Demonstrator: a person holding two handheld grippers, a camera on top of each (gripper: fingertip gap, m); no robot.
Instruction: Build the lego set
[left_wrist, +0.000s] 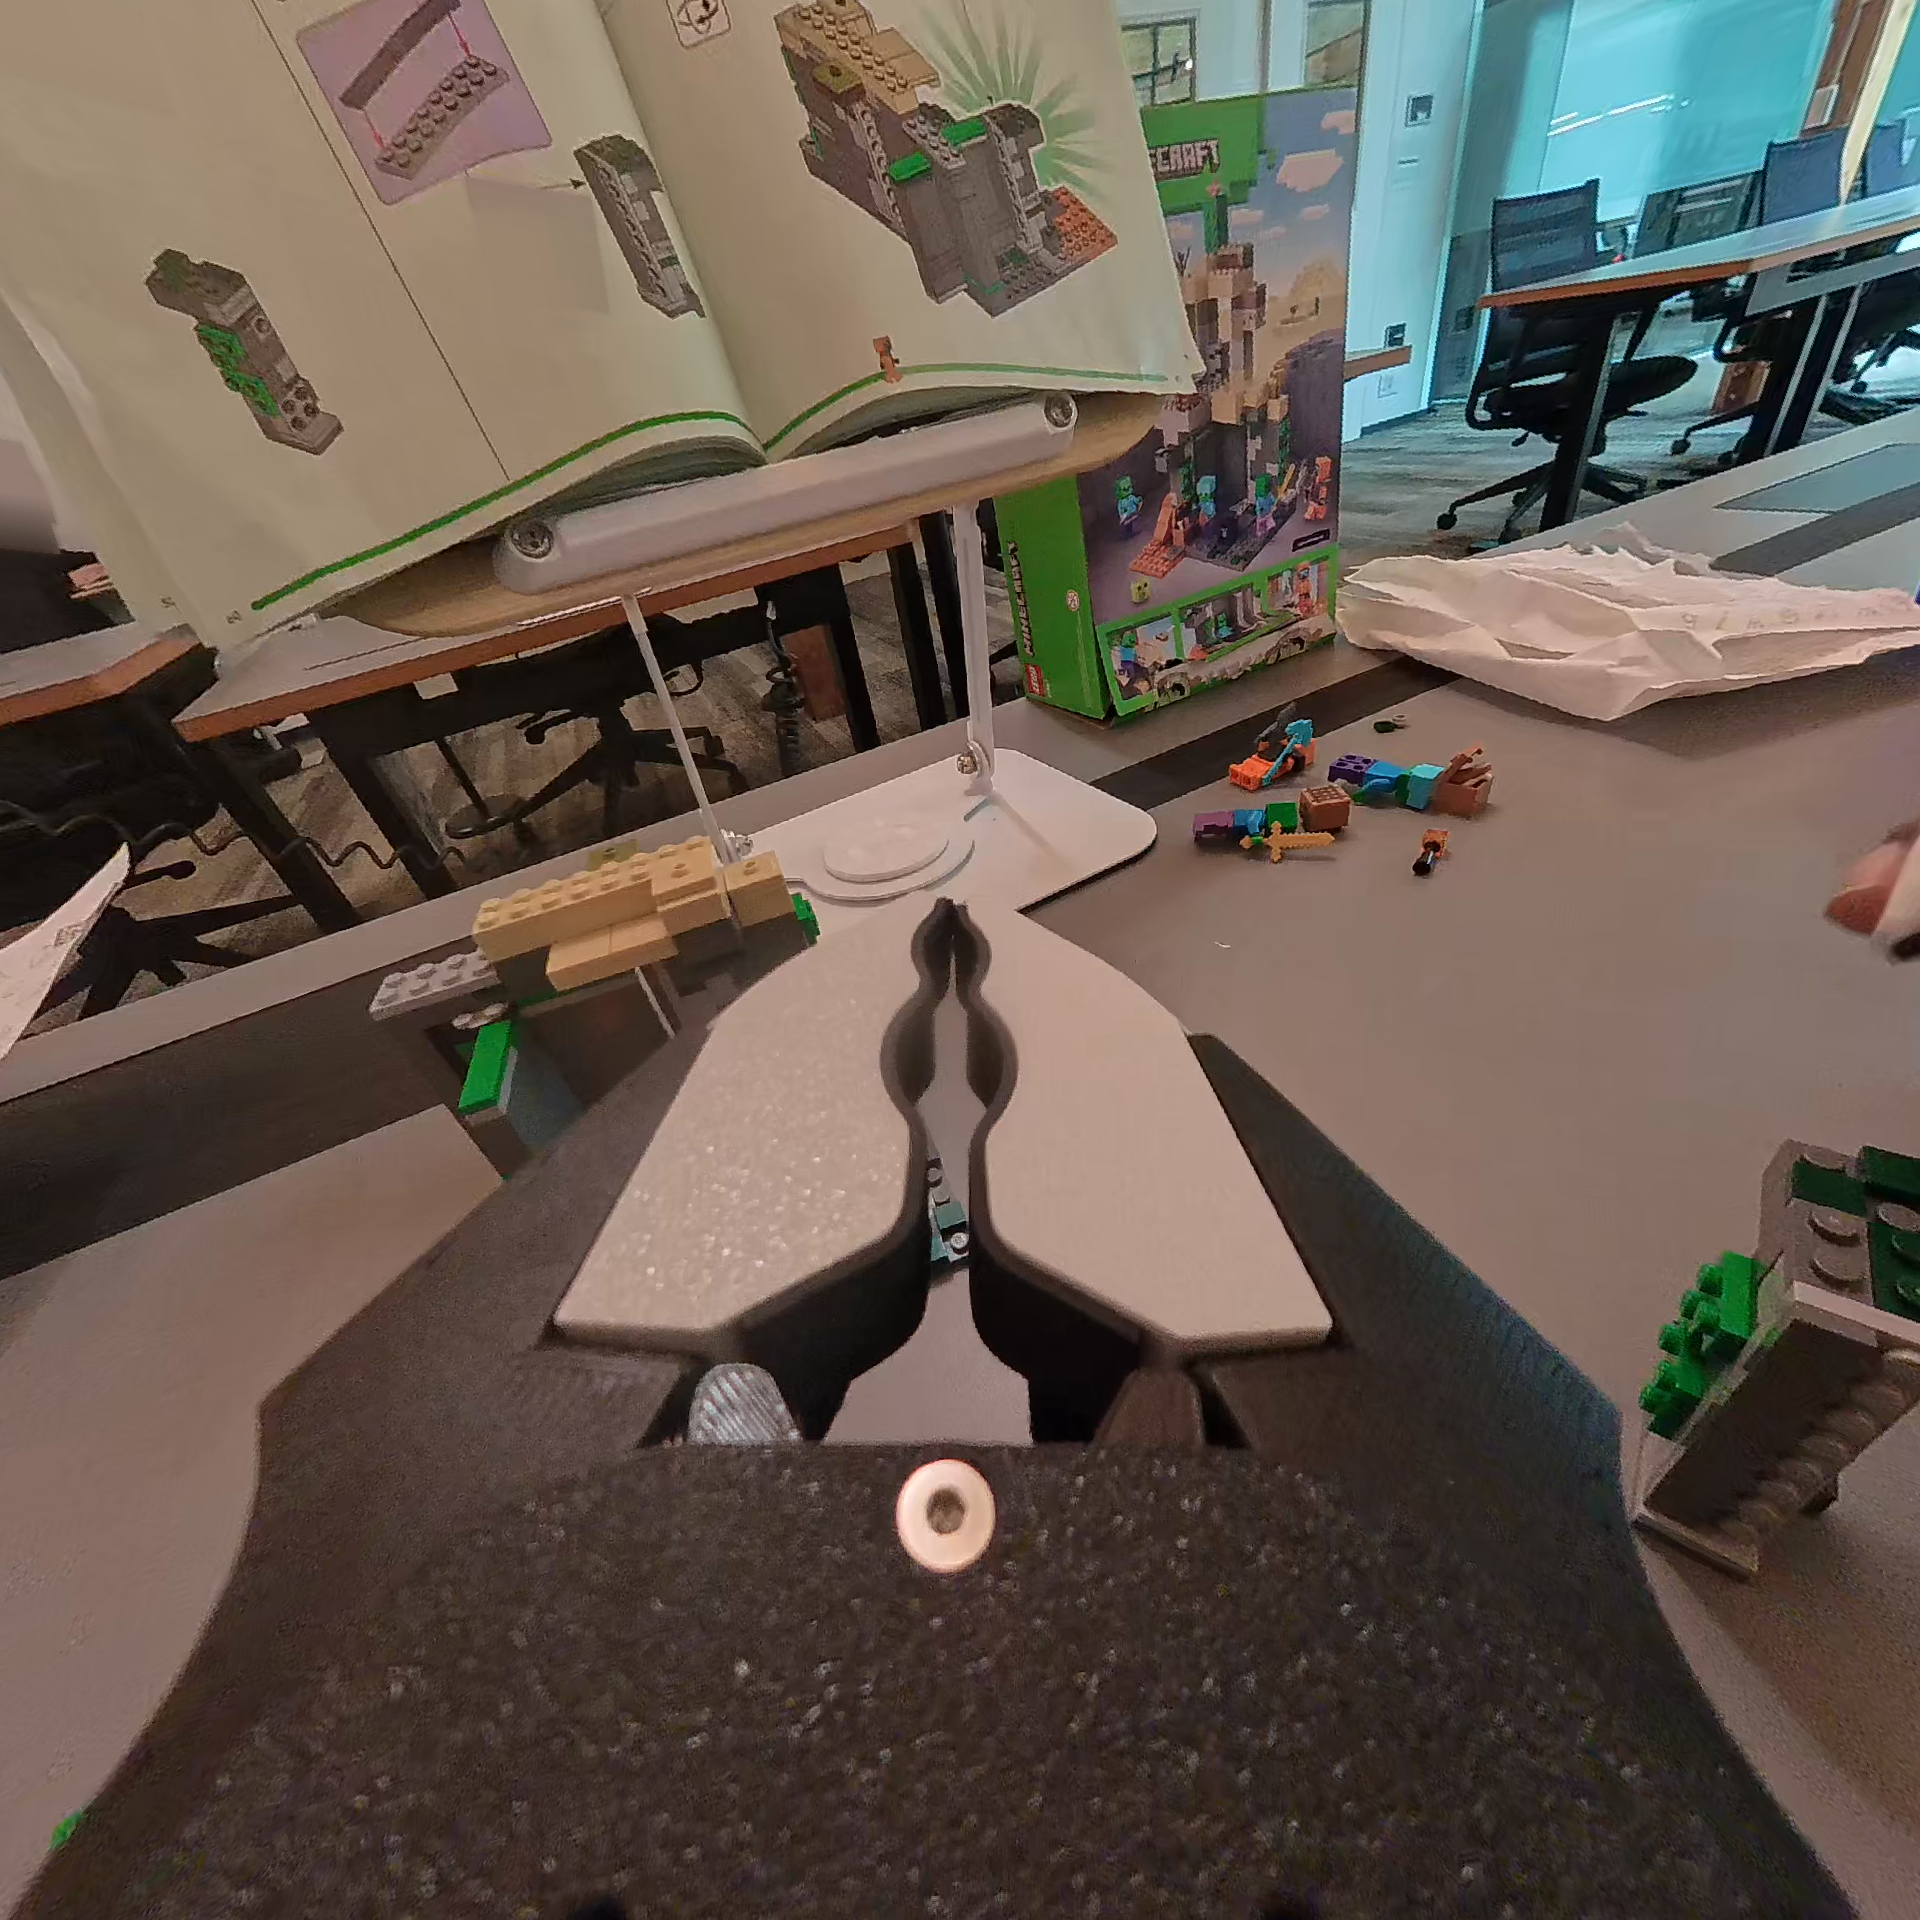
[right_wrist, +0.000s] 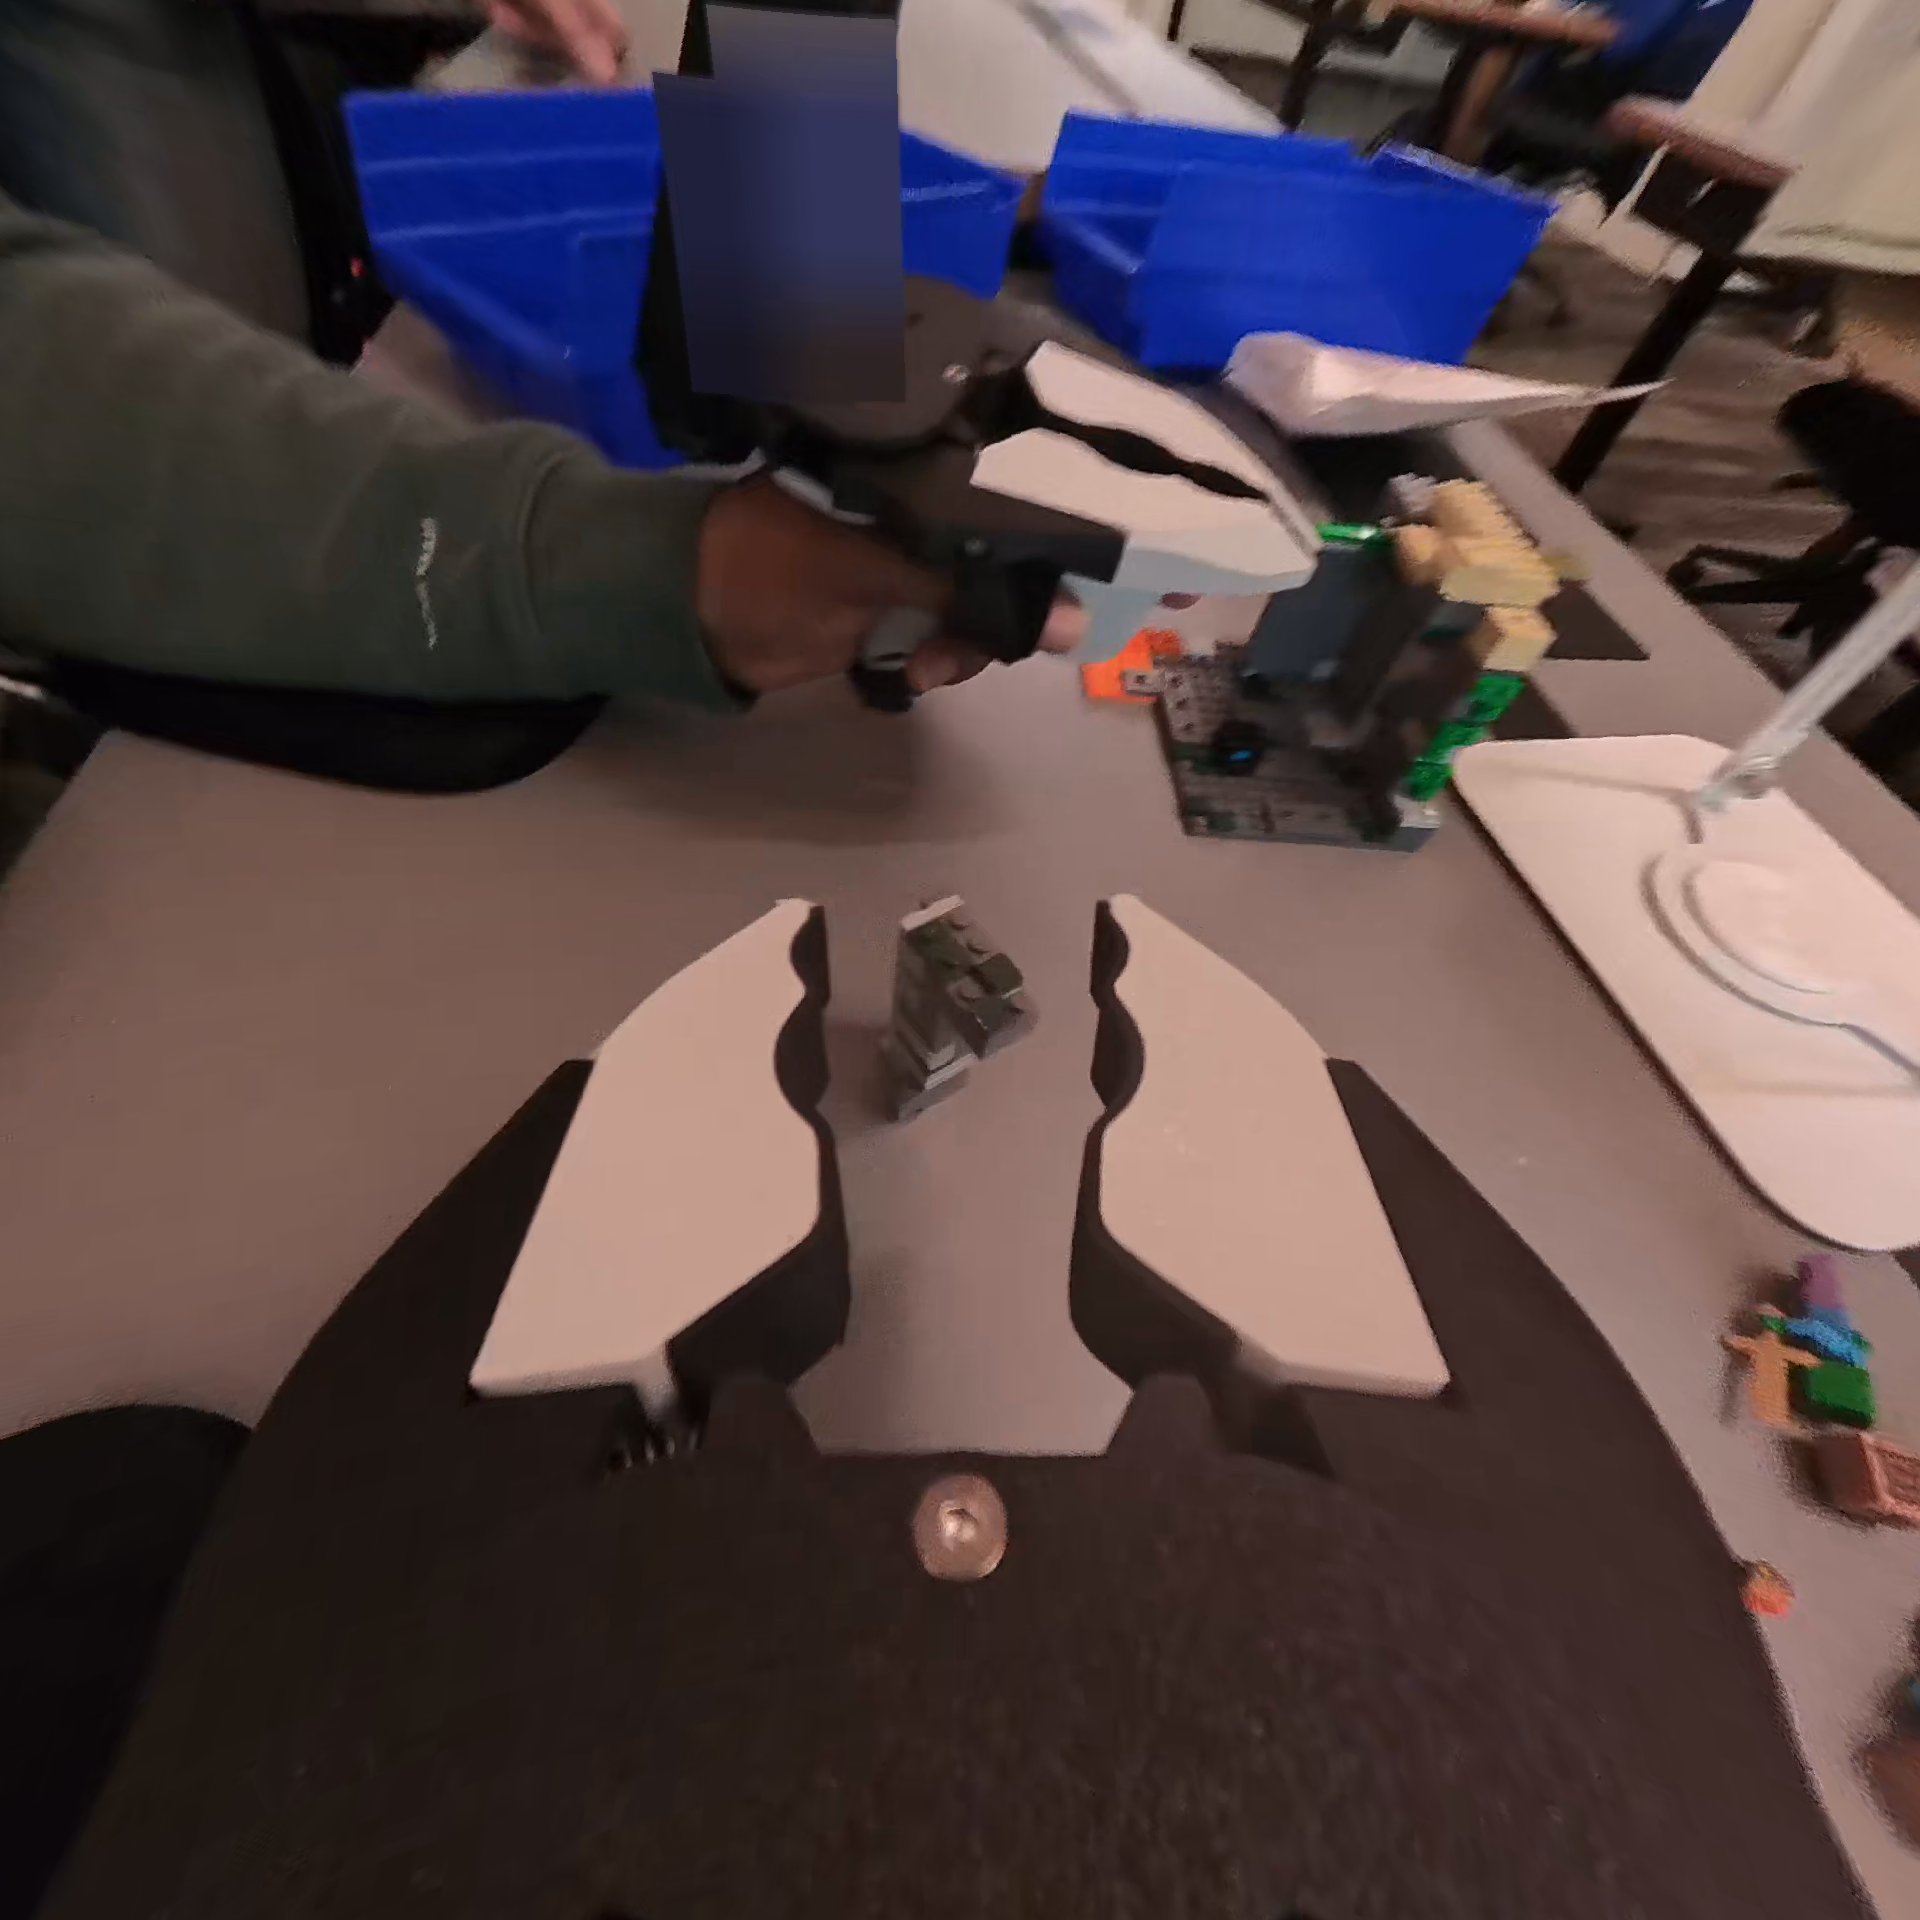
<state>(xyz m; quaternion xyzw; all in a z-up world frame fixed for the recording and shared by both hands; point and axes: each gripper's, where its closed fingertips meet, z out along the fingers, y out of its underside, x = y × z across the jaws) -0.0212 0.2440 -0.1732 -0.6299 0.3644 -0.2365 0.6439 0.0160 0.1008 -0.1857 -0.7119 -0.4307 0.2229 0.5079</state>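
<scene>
My left gripper (left_wrist: 948, 914) is shut, with nothing seen between its tips. It hovers over the main lego build (left_wrist: 623, 920), a dark tower with a tan top and green bits. In the right wrist view a hand holds this gripper (right_wrist: 1294, 530) with its tips at the top of the build (right_wrist: 1382, 665). My right gripper (right_wrist: 956, 914) is open and low over the table. A small grey and dark green sub-assembly (right_wrist: 956, 997) lies on the table between its fingers, untouched. The sub-assembly also shows at the right edge of the left wrist view (left_wrist: 1787, 1351).
An open instruction booklet (left_wrist: 623, 260) rests on a white stand (left_wrist: 987, 831) behind the build. The set's box (left_wrist: 1195, 468), a crumpled white bag (left_wrist: 1610, 623) and loose minifigure parts (left_wrist: 1340, 800) lie to the right. Blue bins (right_wrist: 1299, 239) stand at the far side. Spacing between my two grippers at the tips: around 15 cm.
</scene>
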